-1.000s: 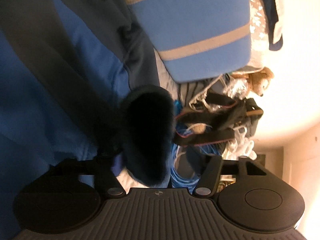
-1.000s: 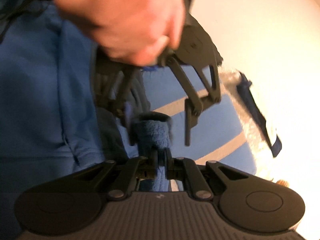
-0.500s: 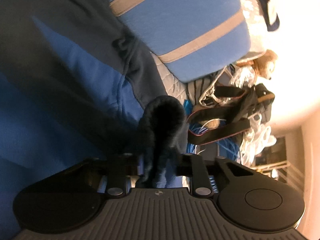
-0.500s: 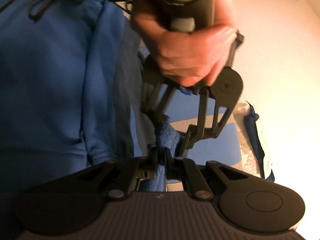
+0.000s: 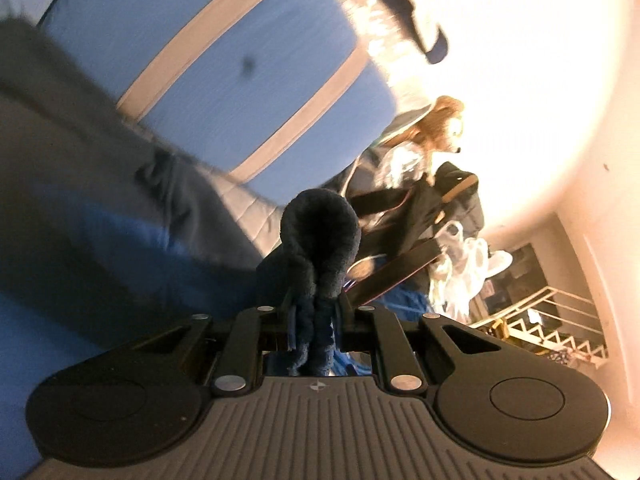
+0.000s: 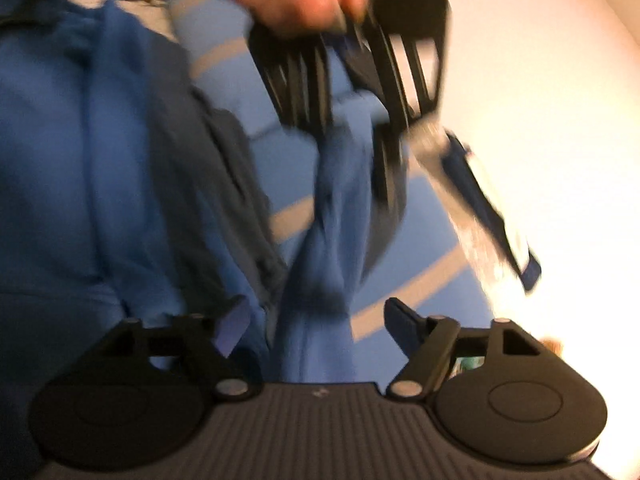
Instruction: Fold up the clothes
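Handing over a sleeve looks like the step: the blue fleece garment with grey panels (image 6: 80, 184) lies spread on the bed, its fuzzy blue cuff (image 5: 318, 240) raised. Your left tool (image 5: 314, 314) is clamped on that cuff. Your right tool (image 6: 316, 320) is opening, fabric between the jaws unpressed. Next, likely carry the cuff across the body without tugging.

A blue fleece garment (image 6: 80, 184) lies spread out, its bunched fuzzy cuff (image 5: 318, 240) lifted upright.
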Tool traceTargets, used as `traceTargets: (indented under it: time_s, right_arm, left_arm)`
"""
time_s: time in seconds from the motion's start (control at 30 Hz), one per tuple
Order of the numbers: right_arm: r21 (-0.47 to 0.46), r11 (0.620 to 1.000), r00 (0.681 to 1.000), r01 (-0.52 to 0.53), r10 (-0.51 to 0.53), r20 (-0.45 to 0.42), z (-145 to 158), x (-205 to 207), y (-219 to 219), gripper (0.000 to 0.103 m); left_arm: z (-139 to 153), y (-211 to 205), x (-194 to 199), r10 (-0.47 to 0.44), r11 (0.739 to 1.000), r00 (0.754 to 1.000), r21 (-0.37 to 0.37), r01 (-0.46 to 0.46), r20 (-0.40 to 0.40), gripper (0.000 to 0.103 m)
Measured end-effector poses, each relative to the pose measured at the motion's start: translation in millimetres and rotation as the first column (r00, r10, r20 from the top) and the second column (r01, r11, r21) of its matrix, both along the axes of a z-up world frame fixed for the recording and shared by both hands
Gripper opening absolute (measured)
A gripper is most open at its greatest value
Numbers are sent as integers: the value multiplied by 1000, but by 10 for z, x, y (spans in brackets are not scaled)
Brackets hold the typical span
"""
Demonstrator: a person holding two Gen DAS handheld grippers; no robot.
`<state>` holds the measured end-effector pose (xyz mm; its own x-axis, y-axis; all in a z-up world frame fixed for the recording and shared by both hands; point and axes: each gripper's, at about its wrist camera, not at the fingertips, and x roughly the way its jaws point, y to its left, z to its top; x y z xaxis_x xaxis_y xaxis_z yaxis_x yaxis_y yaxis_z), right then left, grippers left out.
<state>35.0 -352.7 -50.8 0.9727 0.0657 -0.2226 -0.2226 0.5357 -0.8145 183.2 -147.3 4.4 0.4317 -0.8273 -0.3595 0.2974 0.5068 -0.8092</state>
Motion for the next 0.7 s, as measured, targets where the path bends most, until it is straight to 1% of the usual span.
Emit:
traceTargets:
  time_s: [0.07, 0.17, 0.3, 0.37, 0.5, 0.6, 0.7]
  right_arm:
    - [61, 996, 998, 60, -58, -27, 11, 133, -86, 90]
    - [126, 980, 987, 154, -148, -57, 19, 326, -213, 92]
    - [204, 941, 962, 270, -257, -88, 2, 574, -491, 95]
    - [252, 909, 943, 332, -312, -118, -19, 650, -739, 95]
    - [345, 832, 900, 435, -383, -210, 18, 820, -982, 99]
    - [403, 776, 872, 486, -395, -290, 83, 959, -1132, 99]
    - [484, 703, 850, 521, -371, -375, 155, 1054, -1310, 99]
  left_arm:
    - [91, 28, -15, 10, 1000, 1000, -4, -10, 27, 16]
    - [217, 92, -38, 28, 999, 998, -17, -27, 59, 16]
    - [368, 214, -47, 58, 997, 995, -50, -54, 82, 16]
    - [440, 289, -49, 77, 995, 993, -73, -71, 89, 16]
    - [560, 454, -50, 116, 987, 988, -125, -104, 97, 16]
    - [642, 576, -45, 145, 979, 984, -160, -127, 106, 16]
    - [720, 692, -27, 176, 970, 978, -189, -153, 113, 16]
